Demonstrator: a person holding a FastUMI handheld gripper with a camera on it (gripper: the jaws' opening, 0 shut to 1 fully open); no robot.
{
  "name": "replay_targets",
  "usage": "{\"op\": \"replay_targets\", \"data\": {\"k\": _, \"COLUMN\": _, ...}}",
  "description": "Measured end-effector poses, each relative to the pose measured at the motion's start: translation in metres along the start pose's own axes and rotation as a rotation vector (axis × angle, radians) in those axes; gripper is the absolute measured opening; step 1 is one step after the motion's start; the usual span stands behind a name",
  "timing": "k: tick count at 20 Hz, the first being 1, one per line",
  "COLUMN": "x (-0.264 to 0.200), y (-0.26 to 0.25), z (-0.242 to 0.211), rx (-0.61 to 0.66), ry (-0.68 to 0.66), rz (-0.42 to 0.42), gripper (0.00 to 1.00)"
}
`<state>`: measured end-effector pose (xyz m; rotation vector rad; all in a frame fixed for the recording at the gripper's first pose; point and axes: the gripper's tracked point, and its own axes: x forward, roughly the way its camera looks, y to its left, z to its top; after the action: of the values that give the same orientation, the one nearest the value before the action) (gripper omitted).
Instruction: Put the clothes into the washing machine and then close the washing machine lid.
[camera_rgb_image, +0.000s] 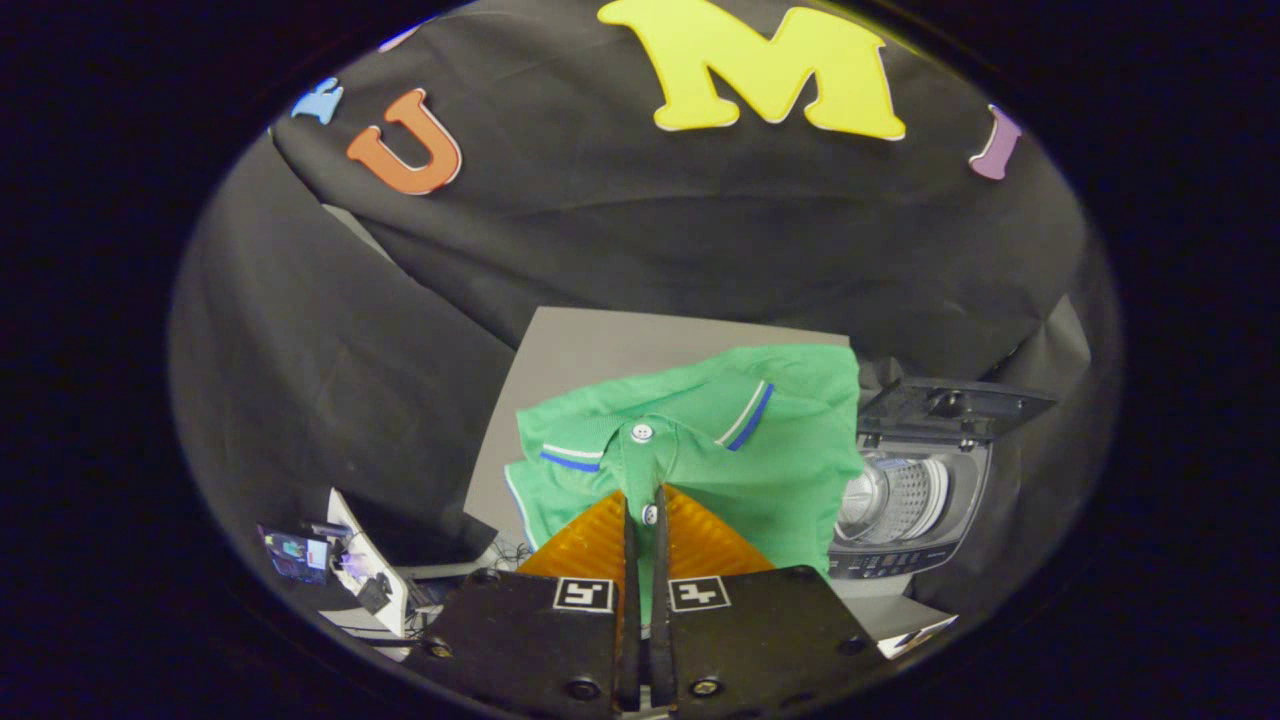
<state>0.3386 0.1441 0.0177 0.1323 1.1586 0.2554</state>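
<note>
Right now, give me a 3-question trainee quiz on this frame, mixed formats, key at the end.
1. True or false: the tool is shut on the green polo shirt.
2. Multiple choice: the washing machine lid is A) raised, drum exposed; B) shut flat; C) lying on the floor.
3. Fill in: the shirt hangs just ahead of the fingers, with the washing machine to its ____ side.

Key
1. True: both fingers pinch the fabric near the button placket.
2. A: the lid stands up and the perforated drum shows.
3. Right.
</note>
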Motion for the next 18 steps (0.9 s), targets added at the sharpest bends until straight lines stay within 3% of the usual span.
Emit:
{"op": "replay_targets", "data": {"k": 11, "x": -0.103, "y": -0.027, "z": 0.013, "rx": 0.078, "ry": -0.173, "rz": 0.016, "gripper": 0.07}}
{"op": "replay_targets", "data": {"k": 18, "x": -0.175, "y": -0.057, "z": -0.016, "rx": 0.138, "ry": -0.268, "rz": -0.017, "gripper": 0.07}}
